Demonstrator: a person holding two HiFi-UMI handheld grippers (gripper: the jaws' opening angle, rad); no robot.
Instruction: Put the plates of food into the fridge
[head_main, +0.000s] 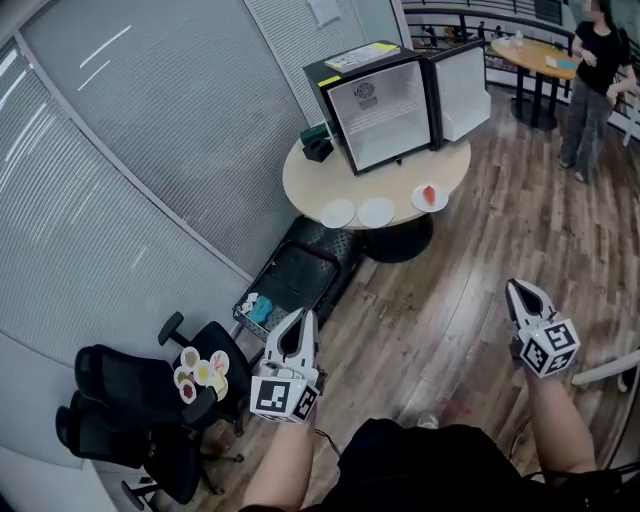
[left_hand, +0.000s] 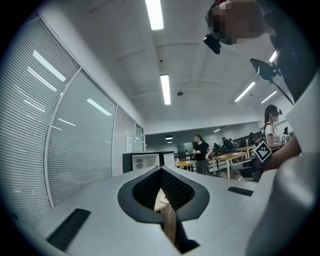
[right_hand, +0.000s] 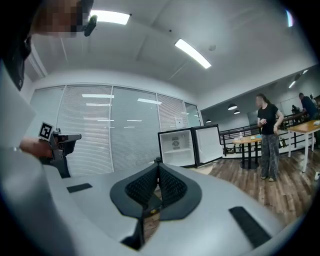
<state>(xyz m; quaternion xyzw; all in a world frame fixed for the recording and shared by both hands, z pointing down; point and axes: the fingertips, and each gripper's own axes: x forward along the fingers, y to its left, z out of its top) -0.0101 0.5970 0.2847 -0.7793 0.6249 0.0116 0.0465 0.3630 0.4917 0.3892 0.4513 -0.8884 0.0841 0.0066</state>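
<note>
The job has not really started yet; both hands are far back from the round counter (head_main: 308, 182), out over the wood floor. The left tool (head_main: 298, 318) has its jaws together and holds nothing; the right tool (head_main: 519, 290) is closed tight too and holds nothing; both point level, toward the counter.

The fridge (head_main: 385, 110) sits at the far edge of the counter; its door (head_main: 463, 88) is swung wide open, and the inside looks white and bare. Three plates lie in a row along the near edge of the counter, in front of the fridge; the plate with red food (head_main: 429, 197) is nearest the right edge, and the two white plates (head_main: 357, 213) are side by side at the middle; I cannot tell if they have food on them. Some small plates (head_main: 203, 372) also rest on a black chair (head_main: 120, 390) to the left of the person.

The step in hand looks like walking up to the counter. The next move calls for getting close, opening one tool wide, and pinching a plate by its rim; it must stay flat so the food does not slide off.
</note>
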